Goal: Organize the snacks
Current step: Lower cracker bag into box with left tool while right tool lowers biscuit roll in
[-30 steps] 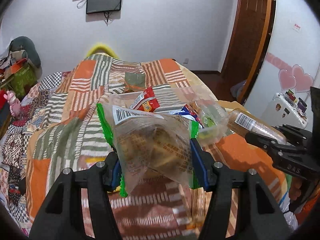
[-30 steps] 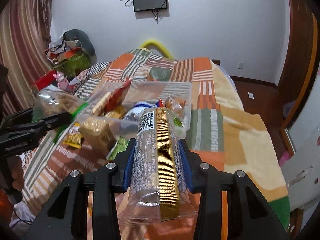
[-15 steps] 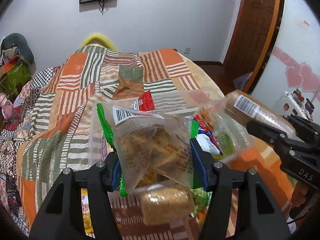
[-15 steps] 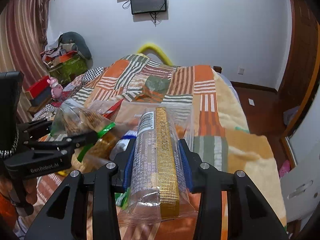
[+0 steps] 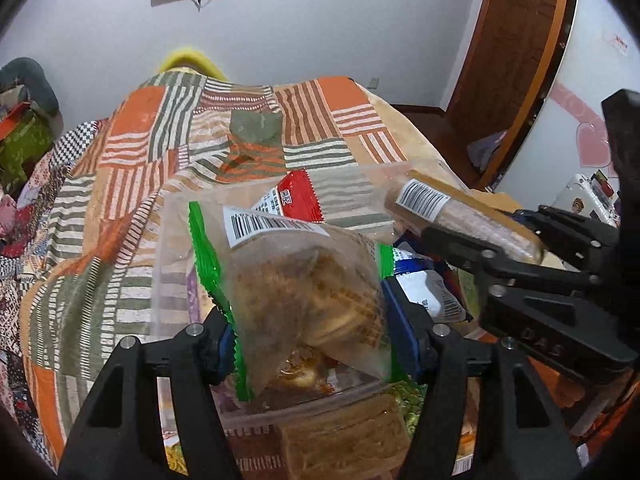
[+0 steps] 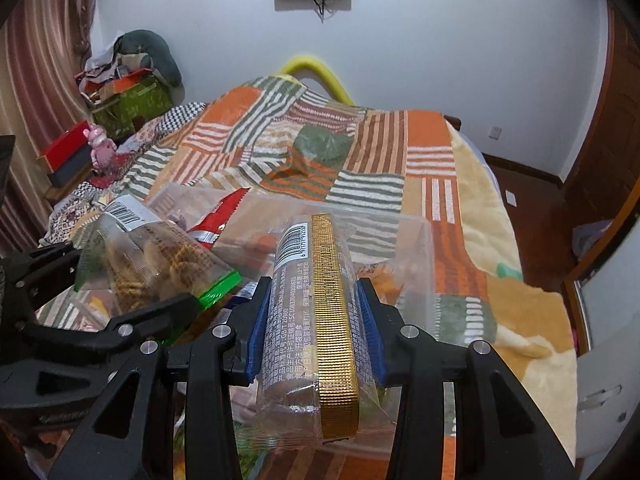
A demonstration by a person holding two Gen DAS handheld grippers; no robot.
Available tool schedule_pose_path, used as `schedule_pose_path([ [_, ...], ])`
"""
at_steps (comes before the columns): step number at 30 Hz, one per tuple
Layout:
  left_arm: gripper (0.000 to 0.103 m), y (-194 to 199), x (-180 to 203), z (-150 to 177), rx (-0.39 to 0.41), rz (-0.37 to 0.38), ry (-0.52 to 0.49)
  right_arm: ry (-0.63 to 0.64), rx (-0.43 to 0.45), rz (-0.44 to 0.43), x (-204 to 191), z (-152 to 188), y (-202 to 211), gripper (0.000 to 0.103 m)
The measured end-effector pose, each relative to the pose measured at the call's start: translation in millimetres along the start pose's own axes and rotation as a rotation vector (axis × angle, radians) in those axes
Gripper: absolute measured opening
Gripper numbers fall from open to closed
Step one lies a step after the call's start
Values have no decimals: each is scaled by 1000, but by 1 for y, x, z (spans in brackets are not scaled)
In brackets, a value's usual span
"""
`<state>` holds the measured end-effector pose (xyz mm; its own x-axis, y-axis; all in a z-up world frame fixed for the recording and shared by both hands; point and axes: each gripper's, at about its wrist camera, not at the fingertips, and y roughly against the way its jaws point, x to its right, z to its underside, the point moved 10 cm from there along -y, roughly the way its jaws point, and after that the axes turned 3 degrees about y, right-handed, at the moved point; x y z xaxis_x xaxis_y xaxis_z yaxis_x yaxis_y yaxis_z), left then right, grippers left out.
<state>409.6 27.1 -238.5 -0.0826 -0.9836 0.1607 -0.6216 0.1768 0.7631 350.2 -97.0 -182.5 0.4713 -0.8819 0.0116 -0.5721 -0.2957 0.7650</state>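
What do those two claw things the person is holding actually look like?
Both are black plastic claws with open triangular cut-outs and silver screw heads. Each finger ends in a ribbed blue pad. The left gripper and right gripper match; pale lettering marks the right one's side. No cables or sleeves show.

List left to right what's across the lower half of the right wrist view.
left gripper with its jaws opening around the green-edged cookie bag → red snack packet → gold-striped biscuit sleeve, clamped in the right gripper → clear plastic bin wall → bare patchwork blanket
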Motion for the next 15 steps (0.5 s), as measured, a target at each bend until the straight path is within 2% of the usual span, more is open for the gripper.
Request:
schedule_pose_path([
  [6,70,-3,-4,4,-6,8,27,16,28,23,6,-3,13,39],
  [8,70,1,-4,5,-1,0,23,30,42,29,7,-5,21,45],
  [11,70,11,-1,7,10,-8,-1,31,62,28,8,-5,35,50],
  [15,72,34,2,6,54,-26,-27,22,72,13,7,-3,46,50],
])
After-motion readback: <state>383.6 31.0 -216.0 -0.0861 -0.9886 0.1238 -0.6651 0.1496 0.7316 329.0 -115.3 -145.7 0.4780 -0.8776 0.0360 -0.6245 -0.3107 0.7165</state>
